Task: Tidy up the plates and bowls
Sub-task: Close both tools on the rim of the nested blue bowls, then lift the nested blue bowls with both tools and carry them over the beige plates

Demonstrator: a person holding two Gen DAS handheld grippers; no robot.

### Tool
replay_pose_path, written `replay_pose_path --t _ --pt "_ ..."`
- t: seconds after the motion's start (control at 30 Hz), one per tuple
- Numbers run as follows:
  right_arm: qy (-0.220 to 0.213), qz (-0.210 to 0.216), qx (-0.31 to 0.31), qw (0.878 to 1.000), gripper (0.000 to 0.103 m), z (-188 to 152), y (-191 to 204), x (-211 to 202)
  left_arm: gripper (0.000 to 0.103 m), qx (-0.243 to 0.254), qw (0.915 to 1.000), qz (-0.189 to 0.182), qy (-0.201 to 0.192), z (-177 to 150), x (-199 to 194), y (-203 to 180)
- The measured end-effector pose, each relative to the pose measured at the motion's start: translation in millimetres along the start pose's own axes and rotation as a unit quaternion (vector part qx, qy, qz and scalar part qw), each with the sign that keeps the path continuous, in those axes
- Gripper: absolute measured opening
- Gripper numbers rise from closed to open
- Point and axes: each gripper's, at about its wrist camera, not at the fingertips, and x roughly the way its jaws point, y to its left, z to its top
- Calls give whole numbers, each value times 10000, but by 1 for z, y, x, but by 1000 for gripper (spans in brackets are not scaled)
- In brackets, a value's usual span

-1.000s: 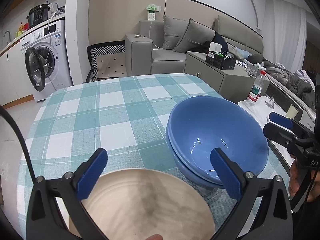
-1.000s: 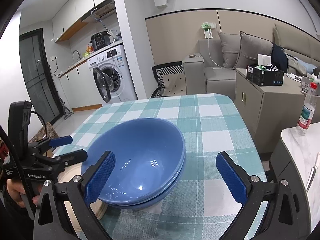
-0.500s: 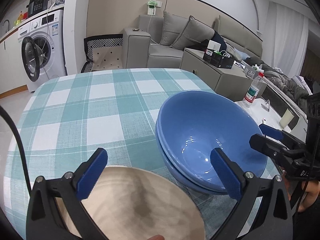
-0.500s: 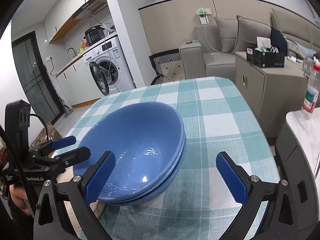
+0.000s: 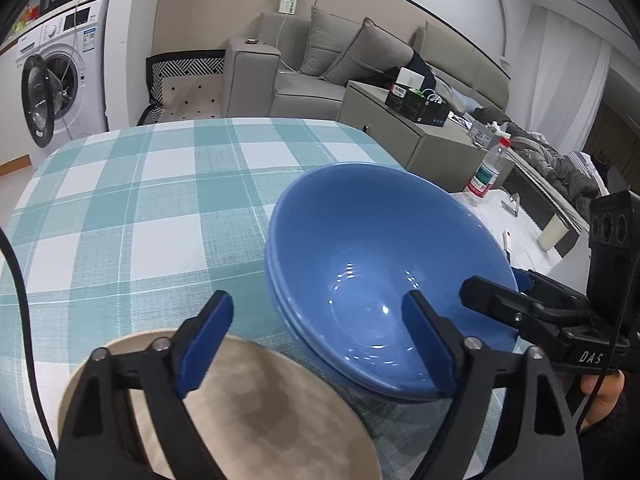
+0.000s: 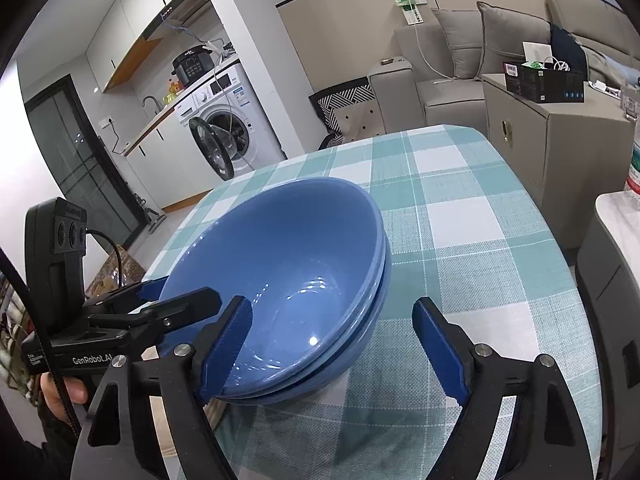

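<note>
Stacked glossy blue ceramic bowls (image 5: 384,280) are shown on the teal-checked tablecloth (image 5: 132,208) beside a round beige plate (image 5: 248,412), flanked by the open, empty left gripper (image 5: 316,340) and right gripper (image 6: 340,344).

Grey sofa (image 5: 320,68), open washing machine (image 5: 60,80), checked tablecloth (image 5: 160,200), perhaps curtained window (image 5: 568,80).

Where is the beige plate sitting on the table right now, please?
In the left wrist view, the beige plate lies at the table's near edge, left of the stacked blue bowls.
</note>
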Motion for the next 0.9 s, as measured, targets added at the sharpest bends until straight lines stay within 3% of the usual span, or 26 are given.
replay_pose_path --t 0.2,0.3,0.53,0.9 --pt "3 50 -101 9999 79 -1 7 0 59 -24 9999 -93 87 1 4 -3" --pt "48 107 -117 9999 70 -2 9 2 52 -80 9998 -102 150 1 5 -2" --pt "20 1 -90 10000 64 -2 9 2 49 -124 9998 4 131 -1 5 -4" --pt "-12 -99 -197 9998 64 -2 12 2 48 52 9997 212 145 -2 5 -9"
